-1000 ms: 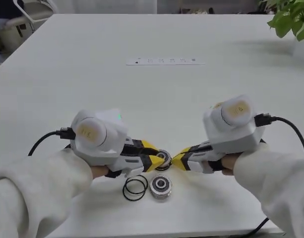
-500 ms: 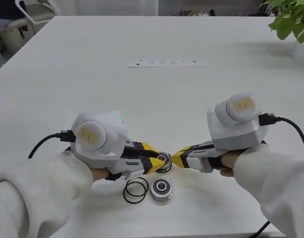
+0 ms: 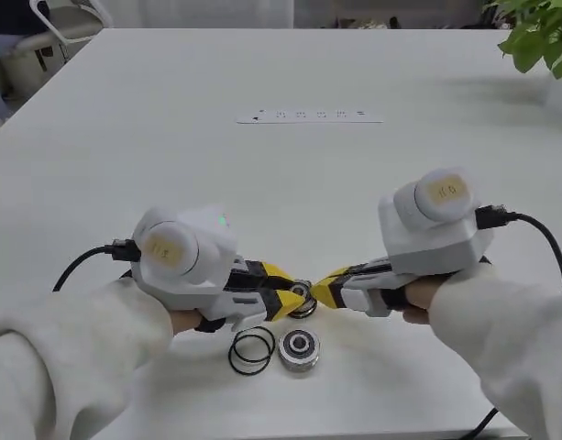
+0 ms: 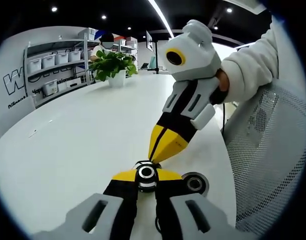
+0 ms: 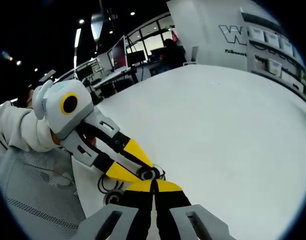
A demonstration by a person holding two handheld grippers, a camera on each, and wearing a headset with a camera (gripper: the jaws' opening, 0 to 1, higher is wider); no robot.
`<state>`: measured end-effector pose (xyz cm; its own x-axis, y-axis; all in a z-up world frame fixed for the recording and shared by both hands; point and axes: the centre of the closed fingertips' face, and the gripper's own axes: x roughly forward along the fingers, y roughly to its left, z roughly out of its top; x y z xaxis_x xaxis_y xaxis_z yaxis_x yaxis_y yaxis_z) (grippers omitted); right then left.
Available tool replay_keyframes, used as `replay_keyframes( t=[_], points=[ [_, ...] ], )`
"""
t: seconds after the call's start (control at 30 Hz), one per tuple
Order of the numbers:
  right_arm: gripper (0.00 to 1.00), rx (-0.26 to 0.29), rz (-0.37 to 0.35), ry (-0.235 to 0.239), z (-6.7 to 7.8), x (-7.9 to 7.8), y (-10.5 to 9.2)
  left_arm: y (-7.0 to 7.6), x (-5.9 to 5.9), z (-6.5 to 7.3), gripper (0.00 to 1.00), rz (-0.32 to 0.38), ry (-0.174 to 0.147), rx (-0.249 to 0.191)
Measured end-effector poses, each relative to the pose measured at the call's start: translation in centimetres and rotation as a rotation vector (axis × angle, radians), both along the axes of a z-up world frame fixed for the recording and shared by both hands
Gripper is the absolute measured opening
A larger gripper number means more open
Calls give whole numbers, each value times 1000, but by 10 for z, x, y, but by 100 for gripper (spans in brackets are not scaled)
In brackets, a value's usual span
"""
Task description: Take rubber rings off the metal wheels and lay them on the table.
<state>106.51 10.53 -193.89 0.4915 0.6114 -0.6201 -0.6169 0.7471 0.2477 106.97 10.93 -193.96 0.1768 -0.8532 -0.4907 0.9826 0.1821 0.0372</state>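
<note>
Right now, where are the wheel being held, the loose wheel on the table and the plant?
Held wheel (image 4: 146,175): left gripper view, on its hub.
Loose wheel (image 3: 298,349): head view, on its hub.
Plant (image 3: 537,37): head view, on its leaves.

The left tool (image 3: 295,297) points right and lies nearly level, its yellow jaws clamped on either side of a small metal wheel (image 4: 146,176). The right tool (image 3: 320,291) points left and slopes down, its jaws pressed together and its tip meeting the wheel's rim. The forearms, in a left sleeve (image 3: 70,357) and a right sleeve (image 3: 510,335), both white, come in from the lower corners.
</note>
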Motion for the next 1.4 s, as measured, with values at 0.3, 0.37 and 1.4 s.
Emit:
replay_keyframes(
  t=[0.3, 0.37, 1.4],
  points=[
    [0, -5, 37, -27, 3, -1, 6, 0, 0, 0, 7, 3, 3, -6],
    [0, 67, 47, -66, 16, 2, 17, 0, 0, 0, 7, 3, 3, -6],
    [0, 47, -12, -25, 10, 4, 4, 0, -7, 16, 16, -37, 24, -14]
  ],
)
